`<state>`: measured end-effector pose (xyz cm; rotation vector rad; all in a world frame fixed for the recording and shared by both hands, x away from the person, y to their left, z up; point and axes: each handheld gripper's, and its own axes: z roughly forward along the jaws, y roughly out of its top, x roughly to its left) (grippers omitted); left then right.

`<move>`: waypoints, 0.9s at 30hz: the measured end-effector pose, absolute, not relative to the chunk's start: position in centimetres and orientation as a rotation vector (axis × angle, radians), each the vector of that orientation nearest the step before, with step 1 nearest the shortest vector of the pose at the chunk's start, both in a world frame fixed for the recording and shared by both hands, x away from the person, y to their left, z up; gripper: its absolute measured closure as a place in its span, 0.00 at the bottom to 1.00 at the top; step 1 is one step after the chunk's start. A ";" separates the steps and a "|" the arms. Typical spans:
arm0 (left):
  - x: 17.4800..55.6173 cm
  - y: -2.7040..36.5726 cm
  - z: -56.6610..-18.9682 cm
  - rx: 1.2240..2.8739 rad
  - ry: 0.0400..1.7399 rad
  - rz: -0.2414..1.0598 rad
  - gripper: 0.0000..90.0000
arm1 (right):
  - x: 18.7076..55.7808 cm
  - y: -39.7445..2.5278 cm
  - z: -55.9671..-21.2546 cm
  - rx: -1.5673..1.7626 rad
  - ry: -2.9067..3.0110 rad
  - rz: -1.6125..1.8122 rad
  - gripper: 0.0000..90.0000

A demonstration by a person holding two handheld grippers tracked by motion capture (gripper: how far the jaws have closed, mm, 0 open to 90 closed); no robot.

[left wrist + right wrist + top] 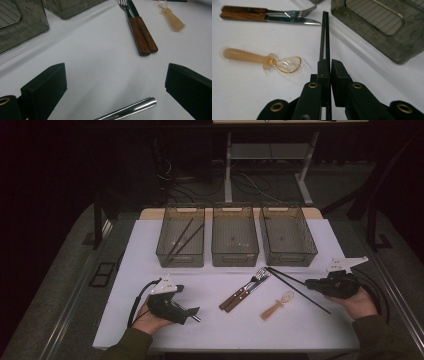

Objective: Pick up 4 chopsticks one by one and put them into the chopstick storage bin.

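Work in hand: sorting cutlery into bins; the right gripper [326, 65] pinches a pair of chopsticks [324, 35].
Right gripper: jaws pressed together on the chopsticks near one end; a hand holds it low over the table [150, 245].
Chopsticks' axis: they run straight out ahead of the jaws, in line with them, the far tips pointing toward the fork and knife [269, 15]. In the high view the pair [295, 287] lies as a long diagonal, one end under the gripper [320, 283], the other just short of the right bin [287, 235].
Target, as a judgement: the left bin [181, 237] already holds chopsticks, so this pair likely goes there, well off to the right gripper's far left, past the middle bin [235, 236].
Left gripper: [190, 312] jaws spread wide, holding nothing; a bright metal rod end [130, 108] lies between them on the table.
Nearer hand: the left gripper is nearer the left bin, but the right one has the grip.
Ahead of left gripper: fork and knife [140, 32] straight out, handles toward it; spoon [172, 18] beyond to the right.
Spoon from right gripper: [262, 60] just left of the jaws, not touching the chopsticks.
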<state>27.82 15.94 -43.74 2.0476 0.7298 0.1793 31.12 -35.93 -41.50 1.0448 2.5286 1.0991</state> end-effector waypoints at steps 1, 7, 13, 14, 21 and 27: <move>27.8 15.9 -43.7 2.046 0.731 0.179 0.03 | 31.1 -36.0 -41.4 1.031 2.523 1.119 0.95; 27.8 15.9 -43.7 2.046 0.731 0.177 0.03 | 30.6 -36.0 -40.5 1.007 2.517 1.166 0.95; 27.8 15.9 -43.7 2.046 0.730 0.176 0.03 | 30.4 -35.6 -40.0 0.992 2.529 1.182 0.95; 27.8 15.9 -43.7 2.046 0.730 0.176 0.03 | 30.4 -35.5 -39.9 0.986 2.527 1.184 0.95; 27.8 15.9 -43.7 2.046 0.728 0.175 0.03 | 30.1 -34.7 -39.2 0.957 2.535 1.200 0.95; 27.8 15.9 -43.7 2.048 0.728 0.174 0.03 | 30.0 -33.8 -38.6 0.925 2.549 1.238 0.95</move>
